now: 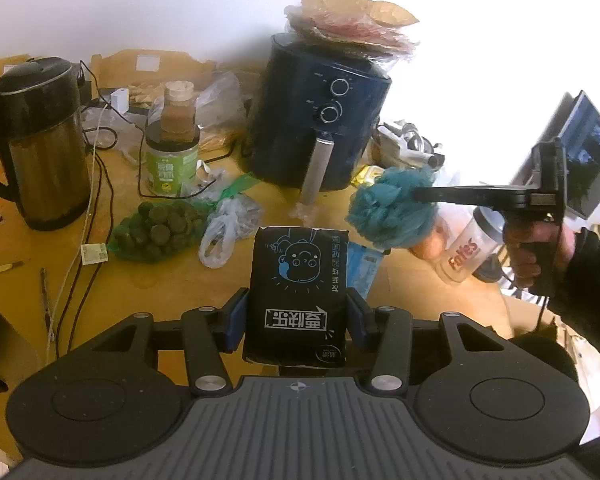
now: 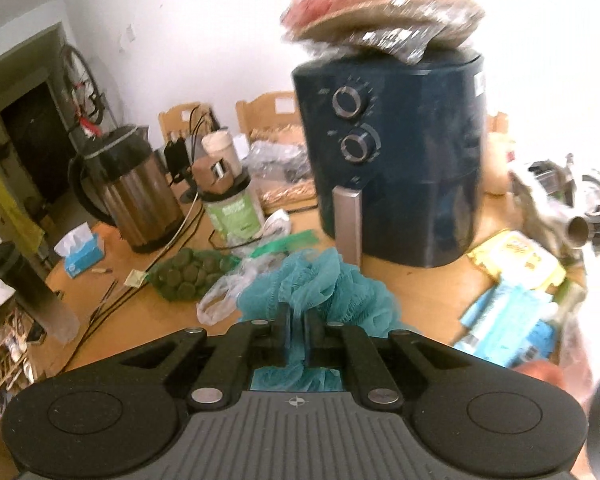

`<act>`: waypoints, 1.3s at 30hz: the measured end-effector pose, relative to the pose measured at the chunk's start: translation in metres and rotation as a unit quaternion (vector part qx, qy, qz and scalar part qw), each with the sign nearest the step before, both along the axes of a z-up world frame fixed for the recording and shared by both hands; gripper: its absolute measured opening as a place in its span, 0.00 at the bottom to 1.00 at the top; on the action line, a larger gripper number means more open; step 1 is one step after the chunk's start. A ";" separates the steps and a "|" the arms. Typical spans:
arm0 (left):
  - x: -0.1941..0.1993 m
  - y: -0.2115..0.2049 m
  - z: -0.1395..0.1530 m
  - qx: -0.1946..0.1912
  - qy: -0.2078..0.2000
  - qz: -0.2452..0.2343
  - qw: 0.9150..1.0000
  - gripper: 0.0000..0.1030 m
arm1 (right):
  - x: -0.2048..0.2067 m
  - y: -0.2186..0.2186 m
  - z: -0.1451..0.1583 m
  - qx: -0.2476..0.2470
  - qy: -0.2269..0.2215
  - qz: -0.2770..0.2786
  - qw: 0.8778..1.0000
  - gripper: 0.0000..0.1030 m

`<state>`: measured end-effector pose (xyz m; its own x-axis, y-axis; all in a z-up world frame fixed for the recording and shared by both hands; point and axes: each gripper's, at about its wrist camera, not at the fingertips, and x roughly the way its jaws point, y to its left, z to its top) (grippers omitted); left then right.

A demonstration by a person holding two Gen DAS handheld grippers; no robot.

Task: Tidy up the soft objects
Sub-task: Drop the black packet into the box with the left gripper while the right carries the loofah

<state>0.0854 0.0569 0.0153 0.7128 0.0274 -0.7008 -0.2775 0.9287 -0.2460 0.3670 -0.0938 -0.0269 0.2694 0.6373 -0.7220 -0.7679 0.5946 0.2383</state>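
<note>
Between left gripper (image 1: 298,314) fingers: black tissue pack (image 1: 298,292), clamped.

Readable: "Fates"-like red lettering on the clear shaker cup (image 1: 466,254); white Chinese characters, upside down, on the black tissue pack (image 1: 296,296); green jar (image 1: 172,168) label print too blurred to read.

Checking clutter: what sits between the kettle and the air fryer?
Left wrist view: a green-labelled jar with a smaller jar stacked on it, between kettle and air fryer.
</note>
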 end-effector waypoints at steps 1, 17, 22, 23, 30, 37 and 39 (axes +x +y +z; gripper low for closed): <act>0.000 0.000 0.000 -0.001 -0.001 -0.002 1.000 0.47 | -0.001 -0.005 0.004 0.003 -0.002 -0.007 1.000 0.08; 0.001 -0.005 0.004 0.004 -0.009 -0.031 0.999 0.47 | -0.033 -0.039 0.075 0.039 -0.065 -0.041 0.996 0.08; -0.003 -0.004 0.003 -0.003 -0.007 -0.034 0.999 0.47 | -0.057 -0.048 0.088 0.034 -0.072 -0.043 0.996 0.08; -0.003 -0.005 0.002 -0.005 -0.005 -0.035 0.999 0.47 | -0.062 -0.051 0.090 0.033 -0.072 -0.044 0.996 0.08; -0.009 -0.012 -0.008 -0.021 0.014 -0.053 0.998 0.47 | -0.095 -0.067 0.101 0.038 -0.069 -0.059 0.995 0.08; -0.013 -0.020 -0.023 -0.023 0.044 -0.083 0.995 0.47 | -0.131 -0.077 0.110 0.046 -0.071 -0.077 0.993 0.08; -0.013 -0.022 -0.024 -0.025 0.045 -0.089 0.995 0.47 | -0.140 -0.080 0.112 0.050 -0.071 -0.082 0.993 0.08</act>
